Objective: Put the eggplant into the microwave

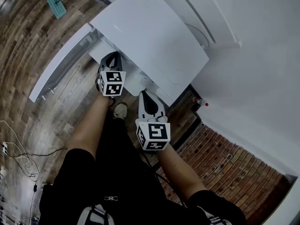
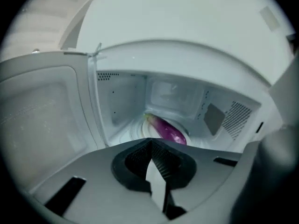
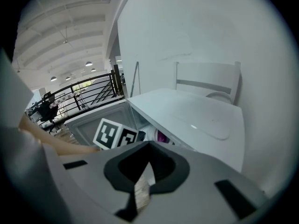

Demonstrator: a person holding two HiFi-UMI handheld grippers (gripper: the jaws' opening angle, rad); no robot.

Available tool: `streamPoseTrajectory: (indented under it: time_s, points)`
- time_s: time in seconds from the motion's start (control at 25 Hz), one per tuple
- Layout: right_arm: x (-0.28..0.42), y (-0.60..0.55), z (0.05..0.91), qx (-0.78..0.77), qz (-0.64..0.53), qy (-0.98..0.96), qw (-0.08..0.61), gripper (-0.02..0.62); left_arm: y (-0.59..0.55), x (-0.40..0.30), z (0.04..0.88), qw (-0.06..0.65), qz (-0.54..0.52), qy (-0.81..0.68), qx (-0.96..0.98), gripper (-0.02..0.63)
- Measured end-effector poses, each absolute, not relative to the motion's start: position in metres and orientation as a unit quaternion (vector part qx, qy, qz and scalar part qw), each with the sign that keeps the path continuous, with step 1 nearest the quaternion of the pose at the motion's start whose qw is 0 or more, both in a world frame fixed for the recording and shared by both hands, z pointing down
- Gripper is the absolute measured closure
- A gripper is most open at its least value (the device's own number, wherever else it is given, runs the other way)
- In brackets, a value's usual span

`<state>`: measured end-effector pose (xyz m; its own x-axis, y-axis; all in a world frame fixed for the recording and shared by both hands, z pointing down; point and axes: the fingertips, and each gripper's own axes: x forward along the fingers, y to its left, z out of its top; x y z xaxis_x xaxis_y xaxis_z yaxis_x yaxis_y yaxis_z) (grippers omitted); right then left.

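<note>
The eggplant (image 2: 166, 129) lies inside the microwave (image 2: 120, 101), whose door (image 2: 39, 111) stands open; the left gripper (image 2: 151, 146) and right gripper (image 3: 148, 149) have jaws together and empty, so placement appears complete.

dark wood floor (image 1: 28, 41) with loose cables (image 1: 18, 153) and a teal object (image 1: 56, 3) lying on it. a strip of red brick (image 1: 225, 163) runs along the foot of a white wall (image 1: 262, 69). a white chair (image 3: 208, 80) stands against the wall. farther off is a black railing (image 3: 88, 90), with round lamps (image 3: 88, 63) lit on a white beamed ceiling (image 3: 46, 36).
</note>
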<state>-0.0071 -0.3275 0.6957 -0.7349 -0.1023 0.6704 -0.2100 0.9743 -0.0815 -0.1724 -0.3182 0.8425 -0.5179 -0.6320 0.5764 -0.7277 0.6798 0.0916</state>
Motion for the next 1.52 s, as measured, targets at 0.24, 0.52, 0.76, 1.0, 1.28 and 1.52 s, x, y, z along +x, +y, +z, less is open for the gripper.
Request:
streamPoseTrajectory:
  time_s: [0.24,0.52,0.76,1.0,1.28,1.52]
  points:
    - [-0.020,-0.316,0.658,0.072,0.076,-0.939,0.328,0.588,-0.267,-0.121,0.763,0.305,0.059,-0.848,0.430,0.609]
    - [-0.035,-0.315,0.592,0.075,0.098,-0.955,0.271,0.588,-0.225,-0.083,0.644,0.320,0.037,-0.844,0.429,0.609]
    - [-0.033,-0.319,0.507,0.082,0.125,-0.968,0.204,0.588,-0.220,-0.060,0.525,0.288,0.036,-0.838,0.461,0.609]
    - [-0.031,-0.329,0.437,0.082,0.098,-0.980,0.153,0.588,-0.227,-0.065,0.455,0.244,0.051,-0.854,0.456,0.609]
    - [-0.023,-0.332,0.411,0.084,0.082,-0.984,0.131,0.588,-0.244,-0.068,0.424,0.224,0.048,-0.857,0.462,0.609]
    - [-0.022,-0.333,0.408,0.084,0.079,-0.985,0.125,0.588,-0.247,-0.069,0.423,0.229,0.047,-0.855,0.463,0.609]
